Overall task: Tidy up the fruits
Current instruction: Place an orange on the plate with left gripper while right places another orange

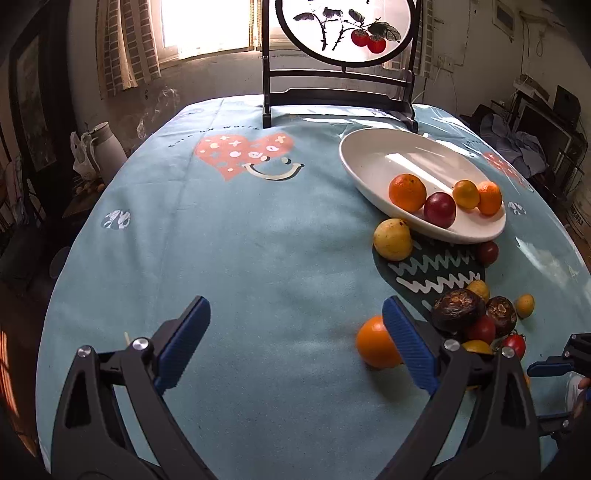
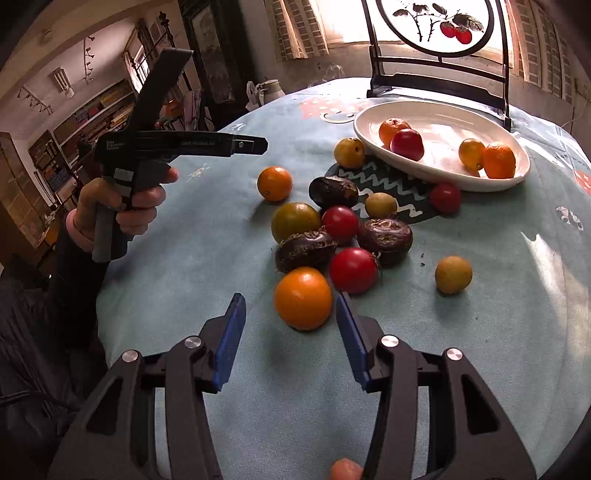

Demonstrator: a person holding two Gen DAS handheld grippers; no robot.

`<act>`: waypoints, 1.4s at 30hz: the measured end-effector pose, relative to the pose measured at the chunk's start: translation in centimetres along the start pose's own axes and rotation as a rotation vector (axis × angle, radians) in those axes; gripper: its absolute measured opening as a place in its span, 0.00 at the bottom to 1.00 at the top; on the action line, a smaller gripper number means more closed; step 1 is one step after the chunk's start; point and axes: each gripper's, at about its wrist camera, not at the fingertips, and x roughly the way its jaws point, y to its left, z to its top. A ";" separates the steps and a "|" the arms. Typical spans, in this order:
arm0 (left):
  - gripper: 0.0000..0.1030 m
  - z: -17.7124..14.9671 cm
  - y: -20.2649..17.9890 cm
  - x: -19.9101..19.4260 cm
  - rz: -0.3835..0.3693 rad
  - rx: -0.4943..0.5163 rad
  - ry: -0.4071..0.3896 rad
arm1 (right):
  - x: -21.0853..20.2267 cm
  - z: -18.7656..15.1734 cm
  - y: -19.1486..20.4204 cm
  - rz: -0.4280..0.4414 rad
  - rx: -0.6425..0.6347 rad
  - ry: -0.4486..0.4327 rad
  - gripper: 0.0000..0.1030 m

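A white oval plate point(image 1: 373, 155) point(image 2: 517, 173) holds two oranges, a red fruit and a small yellow fruit. Loose fruits lie on the blue tablecloth in front of it: oranges, red fruits, dark wrinkled fruits and yellow-green ones. My right gripper point(image 2: 291, 306) is open, its blue pads flanking the near side of an orange point(image 2: 303, 297) without touching it. My left gripper point(image 1: 295, 314) is open and empty over bare cloth, with another orange point(image 1: 375, 347) just behind its right finger. The left gripper's body point(image 2: 177, 144) shows in the right wrist view, held in a hand.
A dark wooden stand with a round painted screen point(image 1: 340, 33) stands at the table's far edge behind the plate. A yellow fruit point(image 1: 392, 239) rests against the plate's near rim. A white jug point(image 1: 107, 147) sits beyond the table on the left.
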 end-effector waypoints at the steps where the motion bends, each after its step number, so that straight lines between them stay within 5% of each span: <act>1: 0.93 -0.1 -0.1 0.0 0.000 0.005 -0.001 | 0.3 0.1 0.1 -0.012 -0.002 0.009 0.50; 17: 0.93 -0.2 0.7 0.2 -0.005 -0.021 0.015 | 2.4 0.6 0.2 -0.045 -0.006 0.072 0.50; 21: 0.93 -0.3 0.6 0.3 -0.005 -0.016 0.018 | 2.3 0.6 -0.1 -0.045 0.010 0.070 0.39; 30: 0.93 -0.6 0.2 1.3 -0.046 0.003 0.047 | -0.6 -0.1 -2.4 0.075 0.124 -0.053 0.36; 42: 0.83 -1.5 -4.1 1.1 -0.163 0.180 0.016 | -1.7 -0.4 -4.3 0.147 0.223 -0.104 0.36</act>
